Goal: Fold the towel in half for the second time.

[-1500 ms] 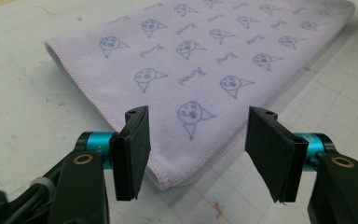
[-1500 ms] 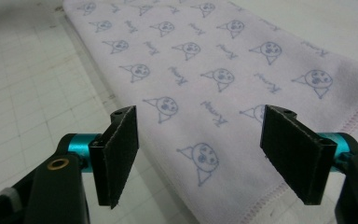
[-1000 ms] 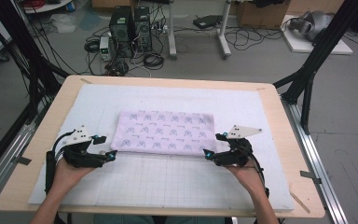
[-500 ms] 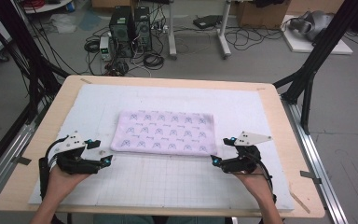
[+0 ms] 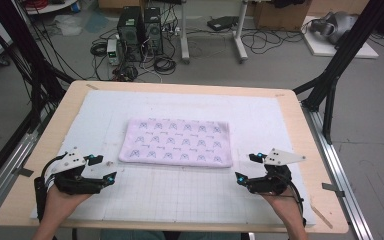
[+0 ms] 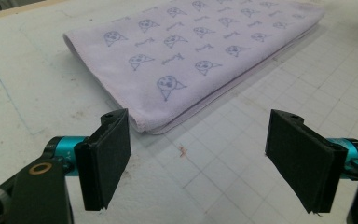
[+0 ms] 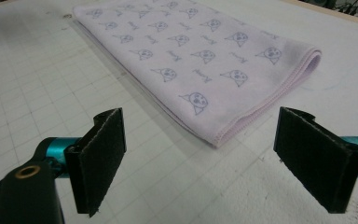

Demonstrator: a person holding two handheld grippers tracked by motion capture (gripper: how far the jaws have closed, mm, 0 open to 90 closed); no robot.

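Left gripper: jaws stood wide apart with nothing between them, black pads facing each other over bare mat; in the left gripper view the left gripper pointed toward the near corner of the folded towel, which lay just beyond the pads at about 12 o'clock, not touching them. Right gripper: jaws likewise wide apart and empty; in the right gripper view the right gripper faced the towel's near corner, where the rounded fold edge showed at about 1 o'clock, a short gap of mat lying between pads and cloth. Folded towel: pale lilac with a repeated small printed motif (cat-like faces, as far as could be told), folded into a flat rectangle, lying at the centre of the mat, long side running 9 to 3 o'clock. From the towel, the left gripper sat at about 8 o'clock and the right gripper at about 4 o'clock, each near its lower corner but apart from it. White gridded mat: covered most of the wooden table, whose bare rim showed all round. Hands: one held each gripper, forearms entering from 6 o'clock. Floor beyond the table at 12 o'clock: computer towers and loose cables.
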